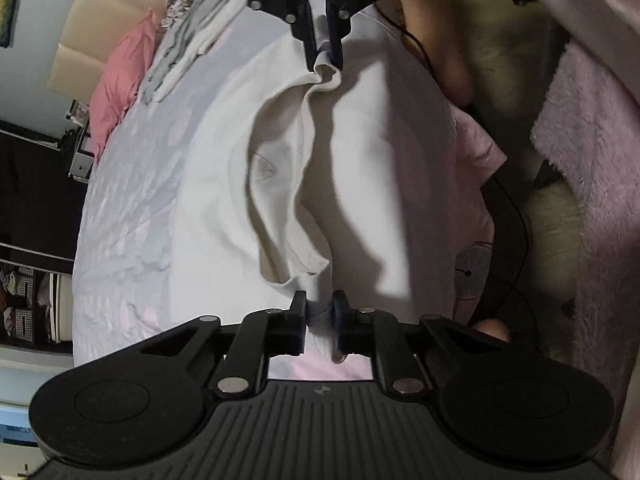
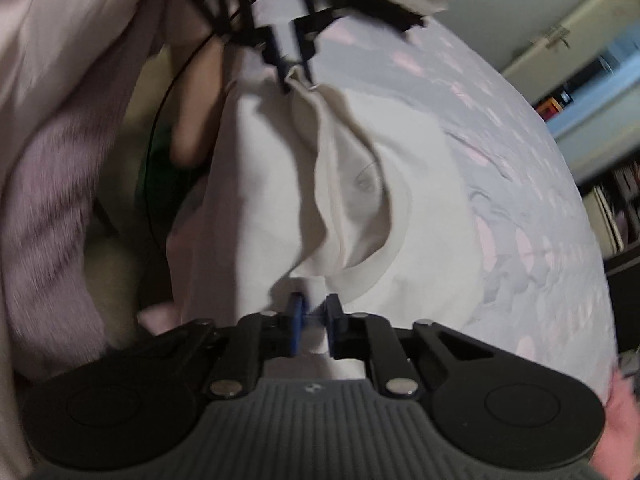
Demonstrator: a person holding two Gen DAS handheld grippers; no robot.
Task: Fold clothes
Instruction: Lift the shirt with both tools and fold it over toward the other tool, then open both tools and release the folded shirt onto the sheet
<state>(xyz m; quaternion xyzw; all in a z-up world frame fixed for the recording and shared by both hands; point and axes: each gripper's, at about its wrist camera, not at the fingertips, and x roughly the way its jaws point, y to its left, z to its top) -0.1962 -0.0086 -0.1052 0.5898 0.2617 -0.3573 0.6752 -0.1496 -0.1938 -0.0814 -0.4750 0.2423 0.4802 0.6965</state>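
Both grippers pinch the neckline end of a cream shirt over a bed.

In the left wrist view, the left gripper at the bottom centre has its jaws nearly together on a bunch of the cream shirt, and the right gripper at the top centre is clamped the same way on a fold of cloth at the opposite shoulder. The collar sags in a loop between them, a small label showing inside it. The shirt fills the middle of the frame, spread over a pale lilac bedspread that runs down the left side. A pink pillow and a grey and white folded pile sit at the upper left. A fuzzy pink sleeve fills the right edge.
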